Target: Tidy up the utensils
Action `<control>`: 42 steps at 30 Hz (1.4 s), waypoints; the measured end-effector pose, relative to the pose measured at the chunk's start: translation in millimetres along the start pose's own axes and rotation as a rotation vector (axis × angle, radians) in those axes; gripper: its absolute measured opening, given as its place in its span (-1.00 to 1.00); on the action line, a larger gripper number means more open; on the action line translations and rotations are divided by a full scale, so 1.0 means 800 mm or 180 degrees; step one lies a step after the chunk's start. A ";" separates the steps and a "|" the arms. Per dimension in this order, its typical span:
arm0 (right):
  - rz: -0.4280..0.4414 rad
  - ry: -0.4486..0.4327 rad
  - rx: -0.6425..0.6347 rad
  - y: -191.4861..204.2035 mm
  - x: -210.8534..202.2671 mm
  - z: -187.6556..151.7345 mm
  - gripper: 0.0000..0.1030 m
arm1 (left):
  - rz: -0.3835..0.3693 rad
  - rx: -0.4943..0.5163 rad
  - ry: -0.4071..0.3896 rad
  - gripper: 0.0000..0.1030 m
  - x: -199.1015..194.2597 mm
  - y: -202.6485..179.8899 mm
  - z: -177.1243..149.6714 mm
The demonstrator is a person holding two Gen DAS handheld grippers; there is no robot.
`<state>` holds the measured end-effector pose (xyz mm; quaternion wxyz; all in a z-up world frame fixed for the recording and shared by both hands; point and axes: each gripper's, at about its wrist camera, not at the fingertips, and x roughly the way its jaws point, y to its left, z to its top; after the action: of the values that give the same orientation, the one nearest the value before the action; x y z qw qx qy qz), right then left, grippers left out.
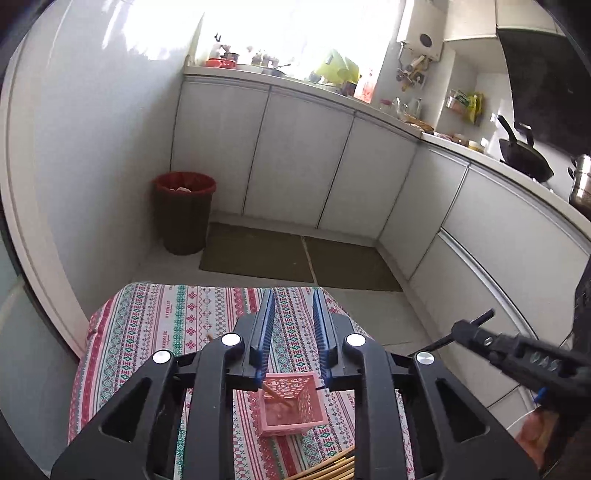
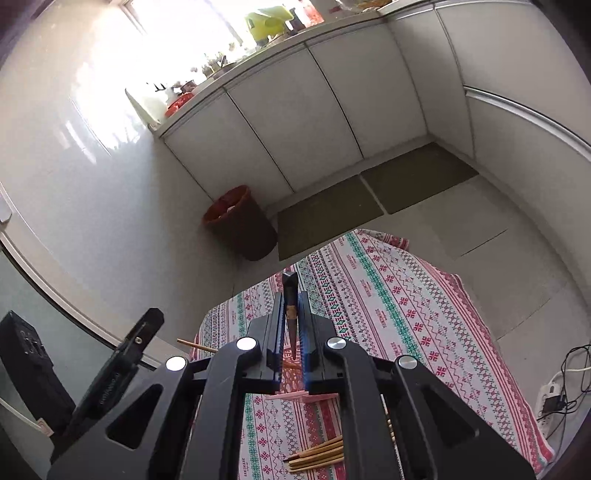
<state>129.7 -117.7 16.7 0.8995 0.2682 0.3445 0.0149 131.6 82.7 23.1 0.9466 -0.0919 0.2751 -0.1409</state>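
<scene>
Above the tabletop (image 2: 388,295), right gripper (image 2: 291,321) clamps one chopstick (image 2: 291,314); left gripper (image 1: 293,332) gapes empty; basket (image 1: 291,404) holds one, pile (image 2: 317,456) remains.

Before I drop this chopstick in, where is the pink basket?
In the left wrist view, the pink basket stands on the patterned tablecloth, just below the left gripper, above the loose chopsticks.

Daylight floods in from a window (image 1: 295,29) at the top of both views, blown out to pure white and throwing glare across the glossy wall (image 1: 92,110) at upper left. Fisheye distortion bends the cabinets (image 1: 303,158) and darkens the corners (focus stays fairly sharp throughout), while shadows stay soft
</scene>
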 end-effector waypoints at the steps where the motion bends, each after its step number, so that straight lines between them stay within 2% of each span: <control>1: -0.0018 0.0024 -0.0011 0.002 0.006 -0.001 -0.86 | 0.0009 -0.0009 -0.0016 -0.58 -0.004 0.003 0.001; 7: -0.0071 0.0156 -0.0072 0.001 0.033 -0.020 -0.86 | 0.0082 -0.0038 -0.0041 -0.45 -0.017 0.012 0.005; 10: -0.0117 0.0171 -0.0162 0.007 0.046 -0.027 -0.76 | 0.0133 -0.0029 -0.0002 -0.30 -0.014 0.014 0.003; 13: -0.0184 0.0082 -0.0167 0.006 0.042 -0.031 -0.15 | 0.0201 0.0011 0.0054 -0.27 -0.011 0.011 0.001; 18: -0.0358 -0.0106 -0.0208 0.001 0.019 -0.027 -0.03 | 0.0254 0.0053 0.0113 -0.08 -0.011 0.008 -0.002; 20: -0.0425 -0.0176 -0.0222 -0.002 0.011 -0.028 0.14 | 0.0281 0.0100 0.0131 -0.03 -0.011 0.002 -0.004; 23: -0.0611 -0.0278 -0.0330 -0.003 0.000 -0.031 0.27 | 0.0319 0.0121 0.0126 0.27 -0.013 -0.005 -0.008; 29: -0.0918 -0.0542 -0.0493 -0.006 -0.027 -0.040 0.64 | 0.0391 0.0238 0.0125 0.58 -0.018 -0.021 -0.017; 36: -0.1191 -0.0665 -0.0627 -0.018 -0.049 -0.045 0.83 | 0.0399 0.0308 0.0132 0.80 -0.026 -0.035 -0.027; 42: -0.1330 -0.0669 -0.0564 -0.041 -0.072 -0.052 0.87 | 0.0389 0.0439 0.0191 0.85 -0.031 -0.050 -0.039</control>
<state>54.4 -138.2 9.7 0.9340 0.1114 0.2943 -0.1692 86.3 49.8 19.6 0.9488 -0.0053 0.2981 -0.1042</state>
